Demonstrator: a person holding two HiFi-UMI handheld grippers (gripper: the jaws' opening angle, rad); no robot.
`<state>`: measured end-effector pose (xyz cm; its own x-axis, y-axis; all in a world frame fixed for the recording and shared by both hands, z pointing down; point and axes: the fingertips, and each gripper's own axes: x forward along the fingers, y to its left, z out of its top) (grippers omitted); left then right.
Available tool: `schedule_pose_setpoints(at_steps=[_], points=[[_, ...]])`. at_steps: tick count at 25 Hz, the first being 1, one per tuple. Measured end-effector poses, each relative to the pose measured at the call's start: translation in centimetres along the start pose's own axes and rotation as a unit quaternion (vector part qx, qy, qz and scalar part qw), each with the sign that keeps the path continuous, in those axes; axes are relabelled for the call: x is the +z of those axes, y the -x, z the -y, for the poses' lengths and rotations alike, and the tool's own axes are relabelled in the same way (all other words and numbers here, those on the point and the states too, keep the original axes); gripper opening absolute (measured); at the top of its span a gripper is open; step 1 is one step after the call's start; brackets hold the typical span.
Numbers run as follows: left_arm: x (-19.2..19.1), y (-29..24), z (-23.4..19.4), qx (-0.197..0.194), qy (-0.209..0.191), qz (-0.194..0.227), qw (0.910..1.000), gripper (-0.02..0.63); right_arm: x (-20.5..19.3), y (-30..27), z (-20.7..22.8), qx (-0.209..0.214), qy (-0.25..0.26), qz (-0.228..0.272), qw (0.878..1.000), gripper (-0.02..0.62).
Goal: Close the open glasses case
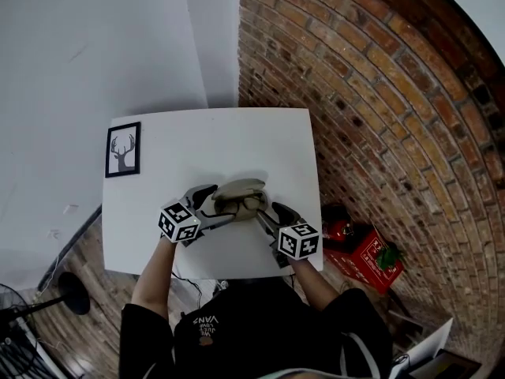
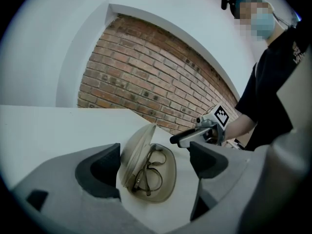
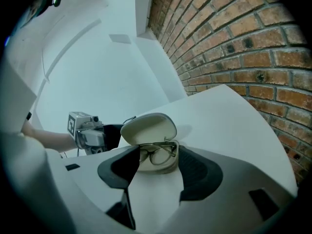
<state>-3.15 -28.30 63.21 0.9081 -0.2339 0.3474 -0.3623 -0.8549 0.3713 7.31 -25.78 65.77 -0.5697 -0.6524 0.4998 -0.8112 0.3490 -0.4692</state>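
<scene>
The beige glasses case point(image 1: 239, 195) lies open near the front of the white table point(image 1: 205, 140), its lid point(image 3: 148, 127) tilted up and a pair of glasses point(image 2: 147, 172) in the base. My left gripper point(image 1: 211, 204) comes in from the left and is open. The case point(image 2: 148, 167) lies between its wide-set jaws, and the lid point(image 2: 136, 152) stands close beside the left pad point(image 2: 100, 169). My right gripper point(image 3: 157, 161) comes from the right and is open too, with the case's near end point(image 3: 158, 155) between its fingertips. I see no pad pressing on it.
A framed deer picture point(image 1: 123, 149) lies at the table's left edge. A brick wall point(image 1: 355, 93) runs close along the right side and a white wall stands behind. A red box point(image 1: 363, 255) sits on the floor to the right.
</scene>
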Motion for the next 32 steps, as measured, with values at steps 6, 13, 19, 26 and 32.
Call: schedule_pose_setpoints(at_steps=[6, 13, 19, 26, 32], points=[[-0.8, 0.4, 2.4, -0.004, -0.032, -0.015, 0.9994, 0.445, 1.0, 1.4, -0.1, -0.006, -0.008, 0.025, 1.0, 0.232], [-2.4, 0.4, 4.3, -0.004, -0.038, -0.028, 0.9989, 0.436, 1.3, 1.7, 0.4, -0.019, -0.012, 0.036, 0.999, 0.232], [-3.5, 0.1, 5.1, 0.002, -0.044, -0.043, 0.9981, 0.43, 0.8, 0.9, 1.1, -0.03, -0.01, 0.024, 0.999, 0.232], [-4.7, -0.2, 5.0, 0.004, -0.063, -0.065, 0.9959, 0.405, 0.0, -0.2, 1.7, -0.038, -0.01, 0.007, 0.999, 0.229], [-5.2, -0.4, 4.9, 0.008, -0.072, -0.079, 0.9942, 0.383, -1.0, -0.8, 2.2, -0.051, 0.005, -0.018, 0.999, 0.234]])
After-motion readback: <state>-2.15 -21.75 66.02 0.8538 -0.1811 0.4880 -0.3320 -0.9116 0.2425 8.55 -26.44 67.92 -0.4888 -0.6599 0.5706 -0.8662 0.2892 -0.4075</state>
